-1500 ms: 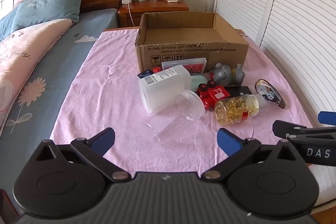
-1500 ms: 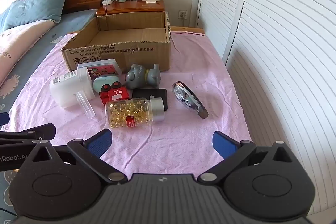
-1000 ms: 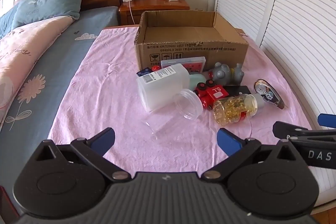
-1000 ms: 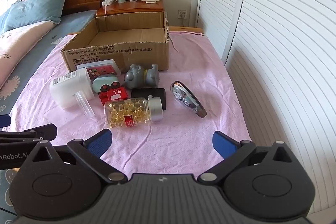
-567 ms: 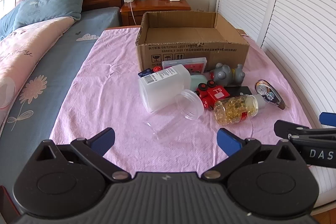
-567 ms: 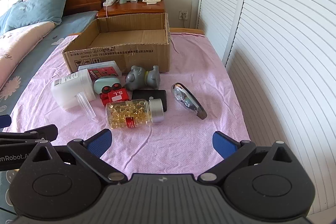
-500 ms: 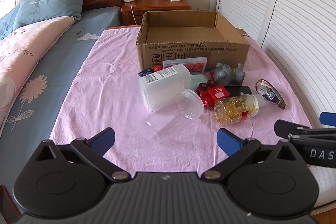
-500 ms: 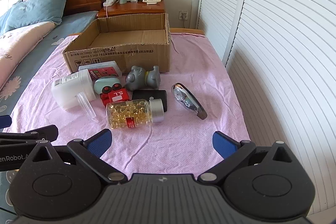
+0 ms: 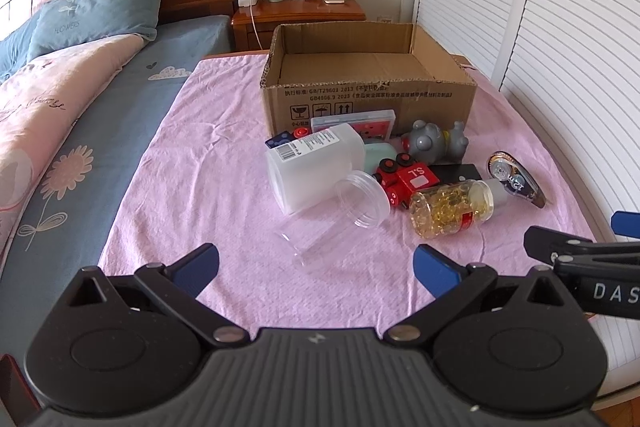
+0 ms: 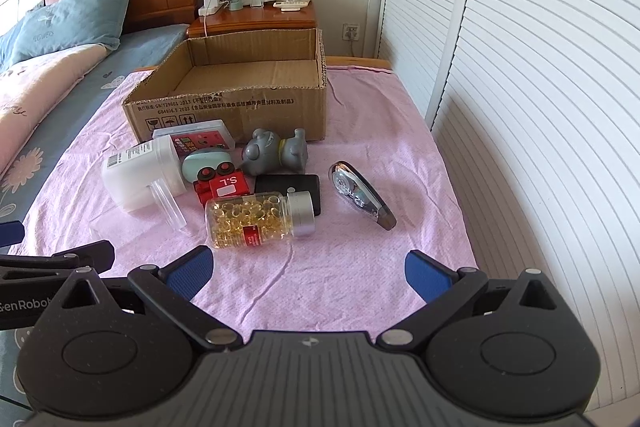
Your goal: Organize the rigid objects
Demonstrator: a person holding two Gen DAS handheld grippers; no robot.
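Note:
An open cardboard box (image 9: 368, 95) (image 10: 240, 99) stands on the pink cloth. In front of it lie a white plastic container (image 9: 316, 163) (image 10: 140, 173), a clear jar (image 9: 340, 217), a red toy train (image 9: 404, 181) (image 10: 224, 185), a pill bottle of yellow capsules (image 9: 454, 209) (image 10: 256, 213), a grey animal figure (image 9: 434, 145) (image 10: 276, 151), a black case (image 10: 296, 185), a mint case (image 10: 206, 163), a flat card box (image 9: 356, 123) and a correction tape (image 9: 516, 183) (image 10: 360, 197). My left gripper (image 9: 316, 263) and right gripper (image 10: 306, 269) are open and empty, short of the pile.
The pink cloth (image 9: 208, 167) covers the bed's right part. Pillows and a quilt (image 9: 60, 67) lie at left. A nightstand (image 9: 300, 15) with a small fan is behind the box. White louvred doors (image 10: 540, 87) run along the right.
Both views have shifted only slightly; the objects sit a touch lower and to the right in frame. Nothing was taken hold of or moved.

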